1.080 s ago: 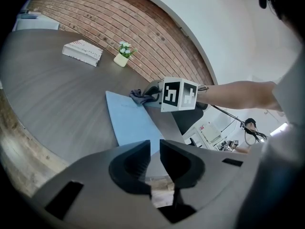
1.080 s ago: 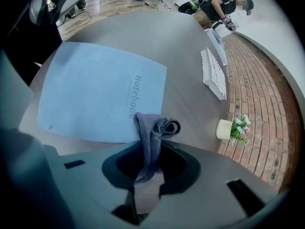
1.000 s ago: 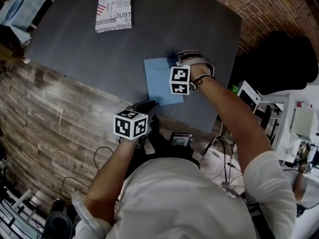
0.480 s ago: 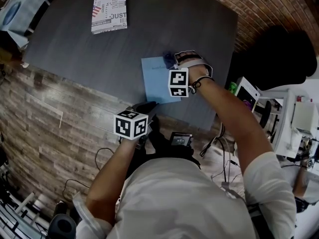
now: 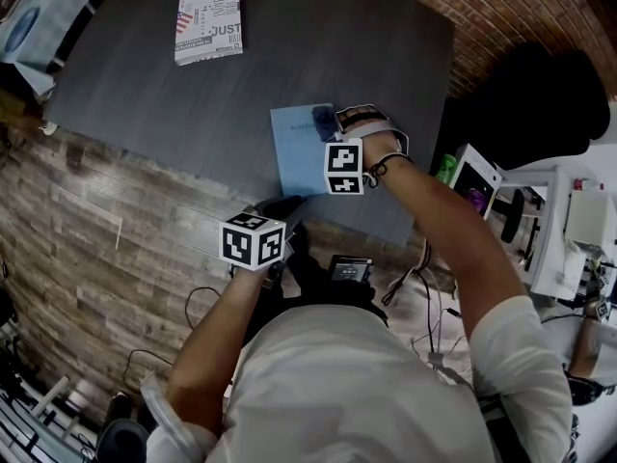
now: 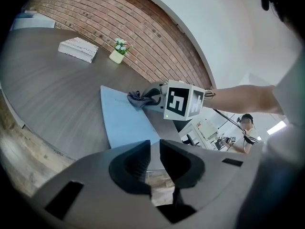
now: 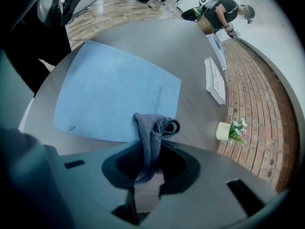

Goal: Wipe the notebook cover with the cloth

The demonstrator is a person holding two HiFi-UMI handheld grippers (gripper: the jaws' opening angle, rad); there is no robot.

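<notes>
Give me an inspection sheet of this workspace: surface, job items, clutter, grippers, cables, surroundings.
Surface: dark grey table, bare between the items.
Job's things: light blue notebook lying flat near the front edge; grey cloth at its far right corner.
Clutter: printed book and small plant pot at the far side.
Grippers: right gripper shut on the cloth; left gripper with jaws nearly together, holding nothing.
Cables: loose cables on the floor.
Surroundings: wood floor, brick wall, another person in the background.
</notes>
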